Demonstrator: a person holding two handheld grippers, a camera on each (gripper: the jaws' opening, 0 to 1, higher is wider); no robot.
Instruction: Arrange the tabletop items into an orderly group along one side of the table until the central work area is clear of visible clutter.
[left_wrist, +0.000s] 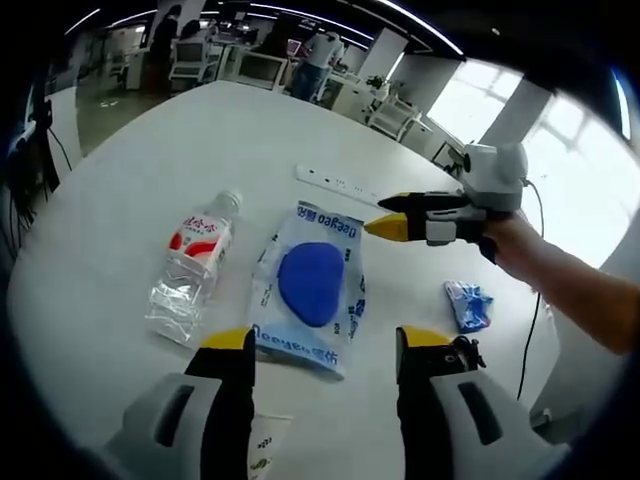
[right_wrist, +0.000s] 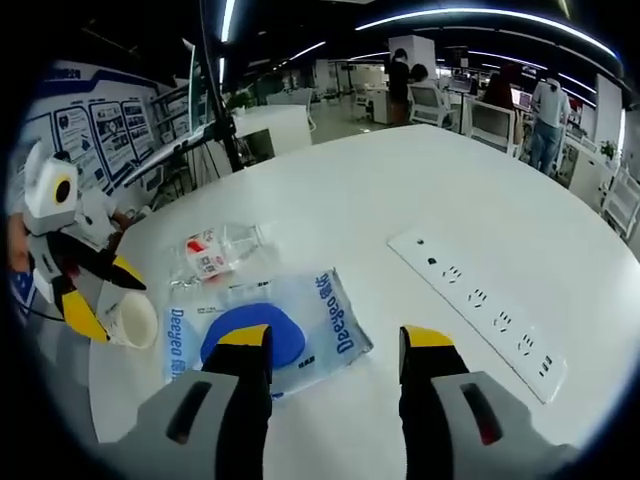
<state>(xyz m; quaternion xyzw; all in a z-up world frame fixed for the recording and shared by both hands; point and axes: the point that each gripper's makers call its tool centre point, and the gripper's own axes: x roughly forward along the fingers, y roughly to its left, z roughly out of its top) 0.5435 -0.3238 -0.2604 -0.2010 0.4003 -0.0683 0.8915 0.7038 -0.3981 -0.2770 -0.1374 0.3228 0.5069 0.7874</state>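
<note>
Both grippers' fingers are spread apart and hold nothing: the left gripper (left_wrist: 320, 345) hovers over the near end of a clear pouch (left_wrist: 308, 288) with a blue pad, the right gripper (right_wrist: 335, 345) above it. A crumpled water bottle (left_wrist: 192, 267) lies beside the pouch; beyond lies a white power strip (right_wrist: 480, 298).

Table (left_wrist: 150, 170): plain white. Plastic bottle (left_wrist: 192, 266): clear, red-and-white label; packet (left_wrist: 311, 288): pale blue with blue lettering and a solid blue oval; crumpled wrapper (left_wrist: 467, 304): blue. Power strip (right_wrist: 484, 301): white; paper cup (right_wrist: 130, 318): white; both grippers: grey with yellow-tipped black jaws.
</note>
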